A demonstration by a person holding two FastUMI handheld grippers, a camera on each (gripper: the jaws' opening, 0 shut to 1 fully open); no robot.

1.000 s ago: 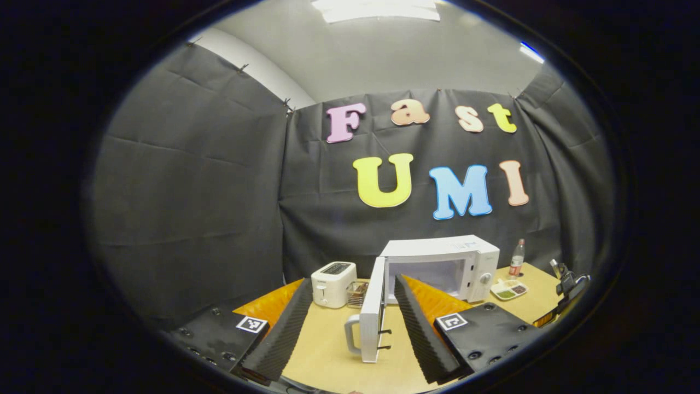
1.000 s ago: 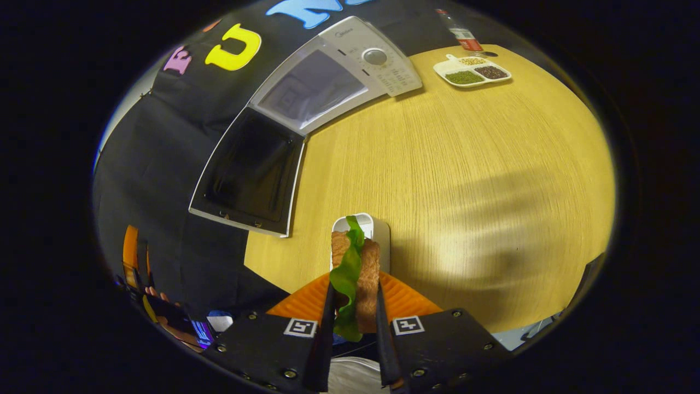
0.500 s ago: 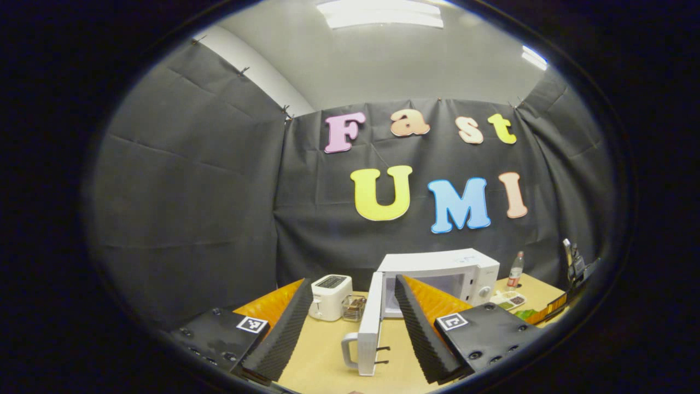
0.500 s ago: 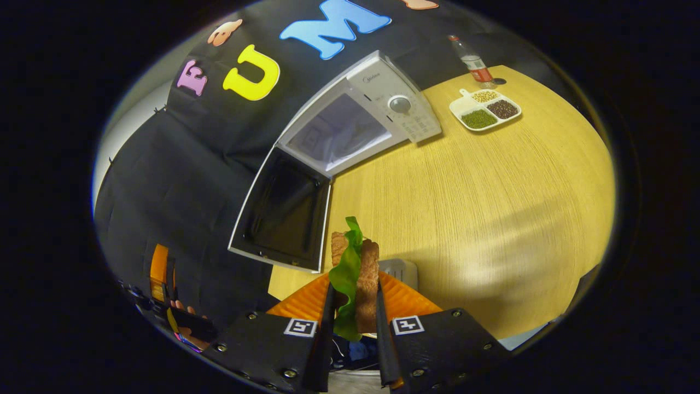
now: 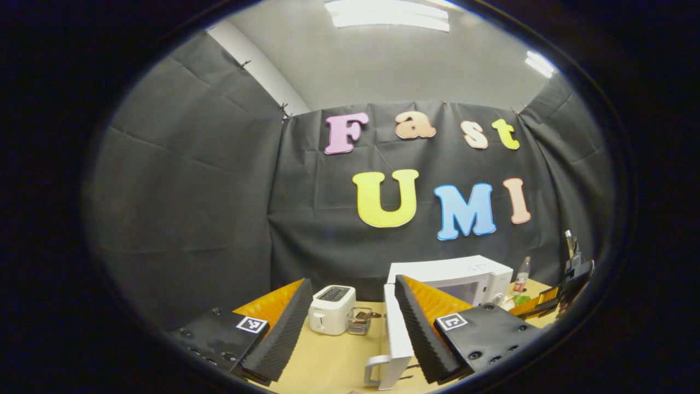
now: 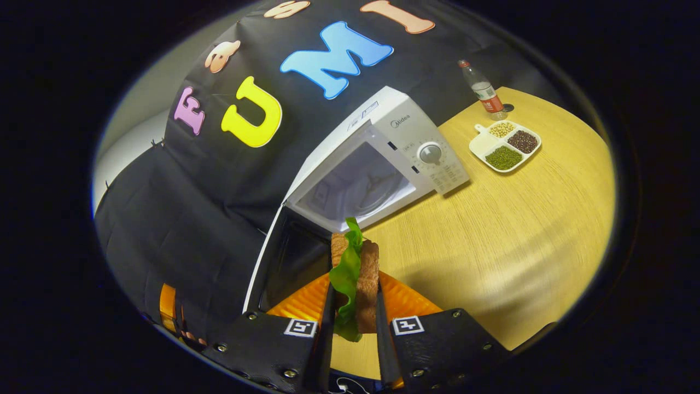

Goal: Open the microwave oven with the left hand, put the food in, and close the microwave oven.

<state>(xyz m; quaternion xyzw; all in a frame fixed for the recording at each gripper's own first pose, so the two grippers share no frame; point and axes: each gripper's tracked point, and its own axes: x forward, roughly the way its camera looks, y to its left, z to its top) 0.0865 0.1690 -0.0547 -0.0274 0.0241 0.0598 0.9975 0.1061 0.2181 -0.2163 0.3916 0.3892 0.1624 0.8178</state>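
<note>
The white microwave (image 6: 407,148) stands on the wooden table (image 6: 519,235) with its door (image 6: 284,257) swung wide to the left and its cavity (image 6: 355,189) showing. My right gripper (image 6: 353,309) is shut on a sandwich (image 6: 358,271) of brown bread with green lettuce, held upright above the table just in front of the cavity. In the left gripper view the microwave (image 5: 459,271) is ahead, and its door (image 5: 395,328) with a handle (image 5: 374,372) sits beside my open left gripper (image 5: 350,336), which holds nothing. The right gripper (image 5: 569,279) appears at far right there.
A white toaster (image 5: 332,309) and a small glass container (image 5: 358,320) stand left of the microwave. A divided white tray (image 6: 506,145) of beans and a drink bottle (image 6: 481,90) sit to its right, near the table's far edge.
My right gripper has carried the sandwich up off a small white dish and toward the microwave's opening. The left gripper view has tilted upward, and the door's edge now sits closer to its right finger.
</note>
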